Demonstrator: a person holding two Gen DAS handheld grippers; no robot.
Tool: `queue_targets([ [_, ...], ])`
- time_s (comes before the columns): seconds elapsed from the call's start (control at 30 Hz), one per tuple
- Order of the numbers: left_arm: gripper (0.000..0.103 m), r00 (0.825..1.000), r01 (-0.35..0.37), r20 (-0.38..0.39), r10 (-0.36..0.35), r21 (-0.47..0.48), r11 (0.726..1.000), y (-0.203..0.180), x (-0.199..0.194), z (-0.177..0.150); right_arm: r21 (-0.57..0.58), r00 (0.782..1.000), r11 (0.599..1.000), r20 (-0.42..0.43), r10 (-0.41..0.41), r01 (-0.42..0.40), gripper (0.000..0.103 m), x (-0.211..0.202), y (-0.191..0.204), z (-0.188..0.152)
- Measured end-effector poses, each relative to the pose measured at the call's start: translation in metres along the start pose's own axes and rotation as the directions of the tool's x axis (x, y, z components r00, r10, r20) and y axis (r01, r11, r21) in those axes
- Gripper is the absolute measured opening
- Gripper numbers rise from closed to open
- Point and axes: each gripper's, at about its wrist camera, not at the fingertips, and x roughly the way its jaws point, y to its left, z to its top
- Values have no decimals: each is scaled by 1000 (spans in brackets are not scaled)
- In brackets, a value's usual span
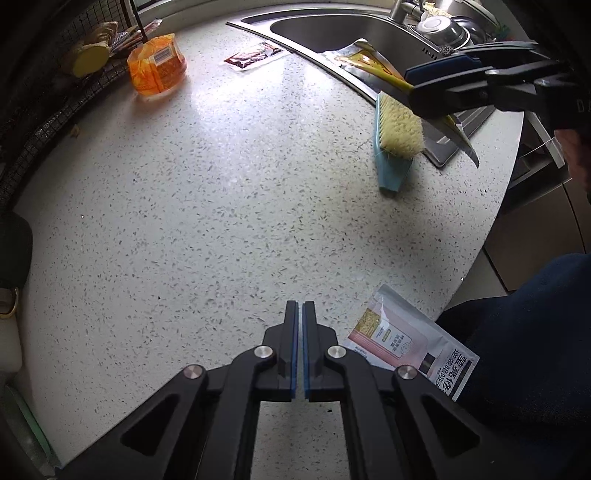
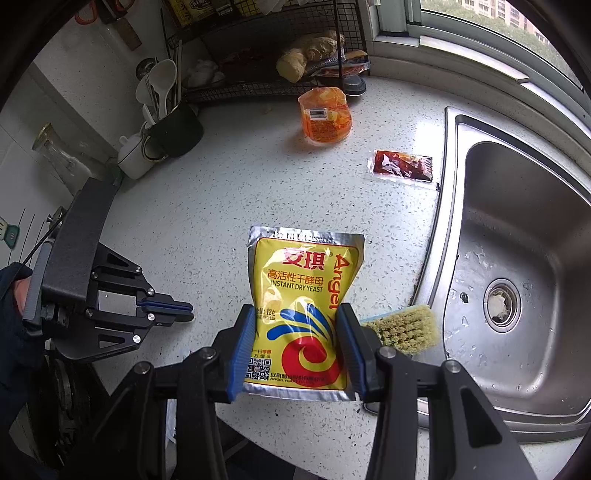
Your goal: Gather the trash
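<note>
Yellow yeast packet sits pinched in the right gripper above the counter; left gripper pressed together, empty. Sauce sachet, orange wrapper near the back edge, and pink pouch at the front edge remain.

The middle of the bench is free and wide. A brush lies beside the sink, and a wire rack and an orange bag stand at the back.

- The left gripper, jaws together and empty, hangs over the worktop.
- A pink packet overhangs the front edge.
- The right gripper clamps a yellow packet near the sink.
</note>
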Motion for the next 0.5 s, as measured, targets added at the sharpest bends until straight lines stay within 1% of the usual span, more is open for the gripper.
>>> queue_targets([
  [0.07, 1, 1000, -11, 9, 12, -21, 1000, -11, -8, 0, -5, 1000, 1000, 7, 12, -12, 42, -5, 0, -3],
  [0.17, 1, 999, -30, 28, 32, -46, 998, -34, -37, -5, -15, 999, 999, 25, 40, -39, 42, -15, -2, -11],
  [0.27, 1, 998, -51, 40, 54, -79, 996, -60, -55, -2, -36, 997, 997, 42, 64, -62, 42, -30, -5, -22],
  [0.4, 1, 994, -87, 58, 95, -132, 987, -92, -78, -5, -70, 994, 994, 60, 94, -89, 42, -51, -9, -44],
  [0.5, 1, 989, -120, 59, 133, -190, 974, -121, -85, -7, -98, 992, 990, 65, 112, -106, 42, -67, -11, -65],
])
